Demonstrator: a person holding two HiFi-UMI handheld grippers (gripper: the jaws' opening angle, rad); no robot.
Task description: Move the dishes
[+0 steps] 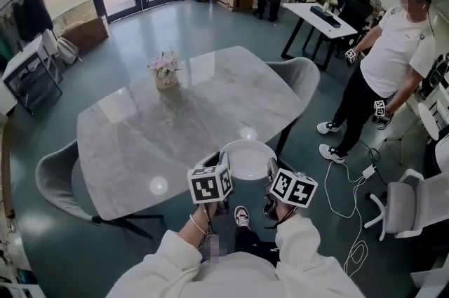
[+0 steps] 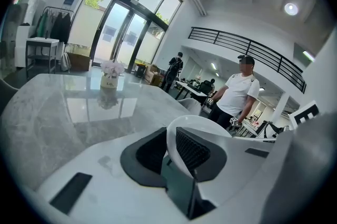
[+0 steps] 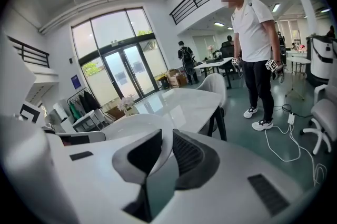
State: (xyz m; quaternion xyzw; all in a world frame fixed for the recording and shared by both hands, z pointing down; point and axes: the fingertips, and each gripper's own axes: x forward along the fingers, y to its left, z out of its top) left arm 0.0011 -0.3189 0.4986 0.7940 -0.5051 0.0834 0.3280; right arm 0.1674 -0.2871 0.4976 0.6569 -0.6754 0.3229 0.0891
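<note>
A white round dish (image 1: 247,158) sits over the near edge of the grey marble table (image 1: 154,135), held from both sides. My left gripper (image 1: 224,167) is shut on the dish's left rim. In the left gripper view the thin white rim (image 2: 171,144) stands pinched between the two dark pads. My right gripper (image 1: 271,169) is shut on the right rim. In the right gripper view the dish (image 3: 131,125) curves away to the left, with its edge clamped between the pads (image 3: 184,152). Whether the dish rests on the table or hangs just above it I cannot tell.
A small vase of pink flowers (image 1: 165,71) stands at the far middle of the table. Grey chairs flank it on the left (image 1: 59,181) and at the far right (image 1: 302,76). A person in a white shirt (image 1: 393,55) stands to the right, with cables (image 1: 351,198) and a white chair (image 1: 410,205) nearby.
</note>
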